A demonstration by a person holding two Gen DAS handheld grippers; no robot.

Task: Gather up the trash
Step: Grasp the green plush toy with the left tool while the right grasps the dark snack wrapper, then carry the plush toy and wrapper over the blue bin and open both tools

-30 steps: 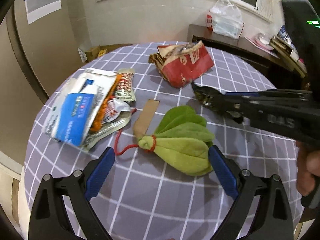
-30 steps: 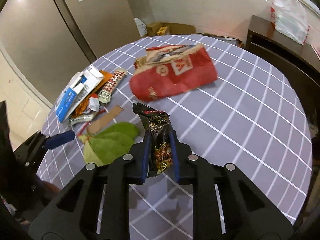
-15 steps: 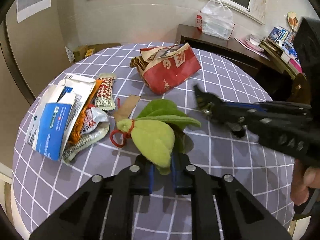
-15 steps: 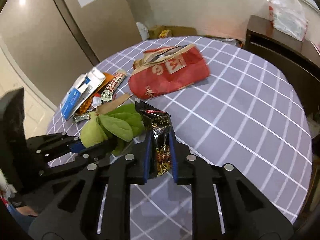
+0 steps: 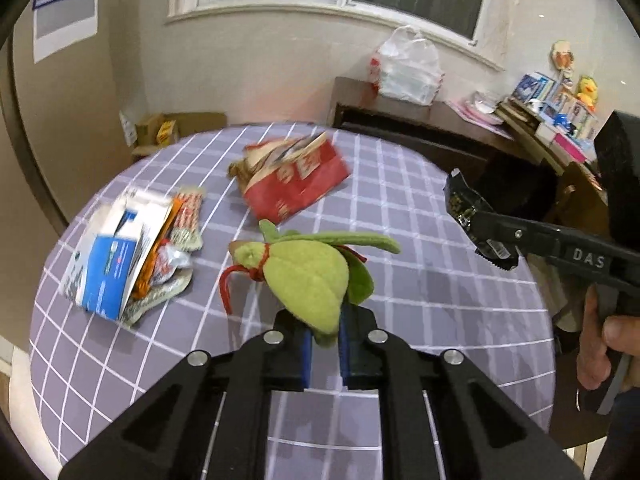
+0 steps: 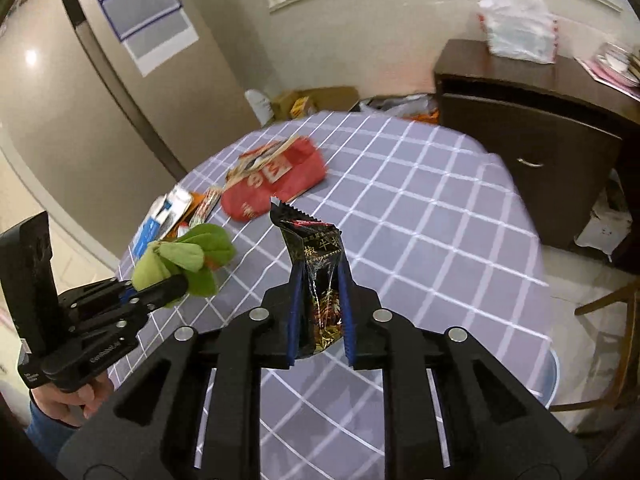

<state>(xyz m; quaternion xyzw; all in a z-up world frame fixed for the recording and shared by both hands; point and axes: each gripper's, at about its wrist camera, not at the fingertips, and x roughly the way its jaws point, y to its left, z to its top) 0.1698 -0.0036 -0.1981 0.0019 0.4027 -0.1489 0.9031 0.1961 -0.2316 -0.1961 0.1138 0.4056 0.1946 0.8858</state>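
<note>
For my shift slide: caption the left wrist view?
Left gripper lifts green leaf-shaped plush; right gripper holds black snack wrapper.
</note>
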